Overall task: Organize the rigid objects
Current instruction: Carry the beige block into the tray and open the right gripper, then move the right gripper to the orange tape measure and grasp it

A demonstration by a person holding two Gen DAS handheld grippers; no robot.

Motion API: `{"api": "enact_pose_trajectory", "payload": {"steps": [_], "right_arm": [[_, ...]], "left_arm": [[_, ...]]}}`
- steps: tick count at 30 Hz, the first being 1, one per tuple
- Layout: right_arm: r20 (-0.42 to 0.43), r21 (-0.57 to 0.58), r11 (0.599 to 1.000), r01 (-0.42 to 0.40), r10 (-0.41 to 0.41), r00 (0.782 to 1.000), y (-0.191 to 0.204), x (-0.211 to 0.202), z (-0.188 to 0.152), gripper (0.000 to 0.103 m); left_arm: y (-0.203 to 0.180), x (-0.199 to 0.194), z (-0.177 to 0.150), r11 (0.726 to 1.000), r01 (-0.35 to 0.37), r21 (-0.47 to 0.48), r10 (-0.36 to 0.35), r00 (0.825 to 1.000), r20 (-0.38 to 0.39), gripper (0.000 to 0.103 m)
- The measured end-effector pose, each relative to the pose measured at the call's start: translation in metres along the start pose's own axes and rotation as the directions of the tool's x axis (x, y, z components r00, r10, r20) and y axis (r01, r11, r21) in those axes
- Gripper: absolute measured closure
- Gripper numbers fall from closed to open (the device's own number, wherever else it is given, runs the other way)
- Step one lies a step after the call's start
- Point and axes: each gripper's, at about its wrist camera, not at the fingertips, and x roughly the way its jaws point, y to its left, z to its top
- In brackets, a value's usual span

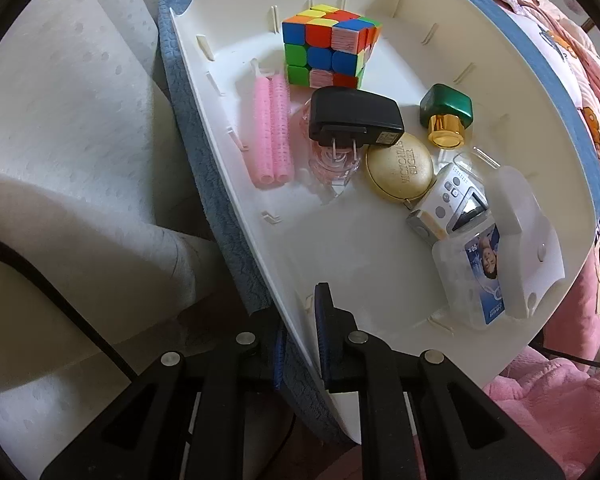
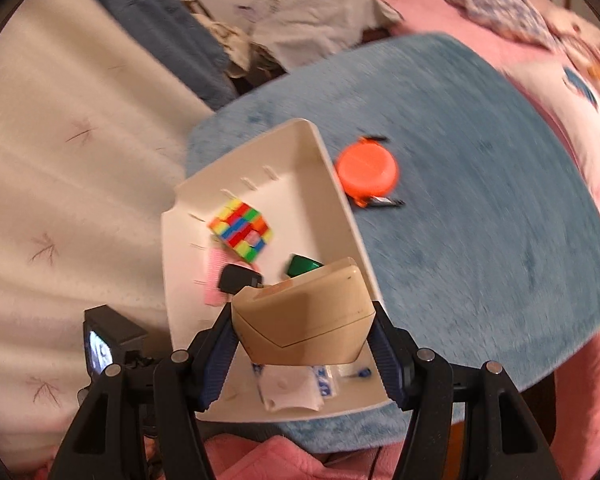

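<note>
- The left gripper [image 1: 302, 344] pointed down at the near edge of a white plastic tray [image 1: 380, 248] — its jaws nearly closed, pinching the tray's thin wall between blue pads.
- The tray sat on a blue plush mat [image 2: 460, 240].
- Inside lay a multicoloured puzzle cube [image 1: 328, 46], two pink hair rollers [image 1: 272, 132], a black plug adapter [image 1: 354, 116], a round gold compact [image 1: 400, 166], a green-capped bottle with a gold neck [image 1: 446, 116] and a small silver camera [image 1: 448, 204].
- The right gripper [image 2: 304, 344] held a beige plastic box [image 2: 308, 312] above the tray — jaws half spread, pressed against its sides.
- An orange round tape measure [image 2: 367, 170] lay on the mat just beside the tray.
</note>
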Motion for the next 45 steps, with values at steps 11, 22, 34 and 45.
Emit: {"api": "enact_pose_trajectory", "payload": {"steps": [11,22,34,45], "right_arm": [[0.085,-0.179,0.984,0.015,0.0,0.996,0.053,0.004,0.002,0.04],[0.12,-0.284,0.958,0.033,0.002,0.993,0.076,0.007,0.004,0.039],[0.129,-0.365,0.931,0.013,0.036,0.991,0.075,-0.002,0.005,0.025],[0.112,-0.413,0.911,0.01,0.04,0.993,0.045,-0.002,0.029,0.022]], "left_arm": [[0.021,-0.004,-0.006,0.998,0.044,-0.043,-0.043,0.999,0.014,0.089],[0.029,-0.006,-0.008,0.993,0.06,-0.101,-0.059,0.998,0.017,0.089],[0.036,-0.006,-0.005,0.982,0.037,-0.186,-0.037,0.999,0.003,0.089],[0.034,0.0,0.009,0.963,-0.016,-0.269,0.004,0.999,-0.044,0.084]]}}
